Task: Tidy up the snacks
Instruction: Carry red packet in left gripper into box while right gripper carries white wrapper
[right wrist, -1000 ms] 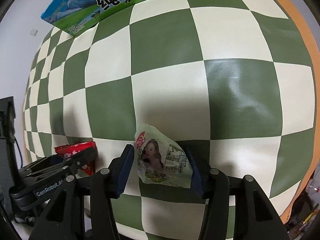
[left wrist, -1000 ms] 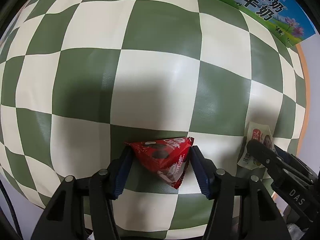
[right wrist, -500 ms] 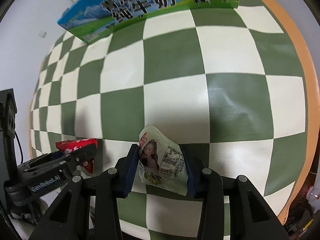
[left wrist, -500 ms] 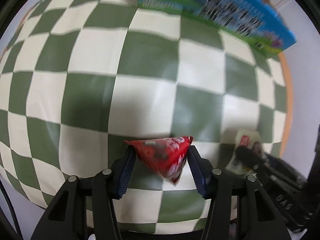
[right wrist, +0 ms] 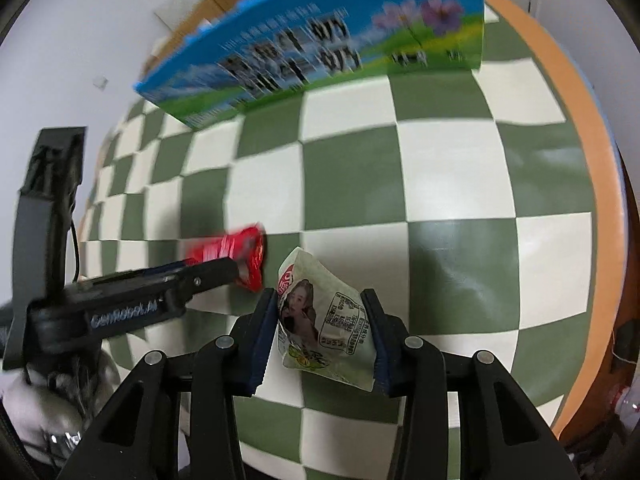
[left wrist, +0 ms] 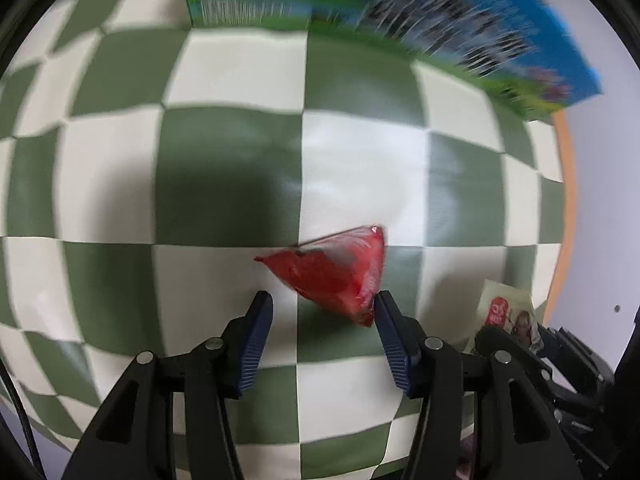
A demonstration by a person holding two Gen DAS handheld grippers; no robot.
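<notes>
A red snack packet (left wrist: 336, 276) hangs at the tips of my left gripper (left wrist: 322, 304), whose jaws are opening. Its lower corner touches only the right finger (left wrist: 394, 332); a clear gap separates it from the left finger. In the right wrist view the same red packet (right wrist: 240, 256) sticks out past the left gripper (right wrist: 224, 270), above the cloth. My right gripper (right wrist: 319, 300) is shut on a pale green snack packet (right wrist: 328, 320) printed with a portrait, held off the table. That packet (left wrist: 508, 308) also shows at the lower right of the left wrist view.
A green-and-cream checkered cloth (right wrist: 460, 180) covers the table, with an orange table edge (right wrist: 600, 160) at the right. A large blue-and-green milk carton box (right wrist: 320, 40) stands at the far side; the same box (left wrist: 400, 20) fills the top of the left wrist view.
Both grippers lifted their packets off the cloth and came closer to the milk box. The left jaws widened and the red packet slid forward, off the left finger.
</notes>
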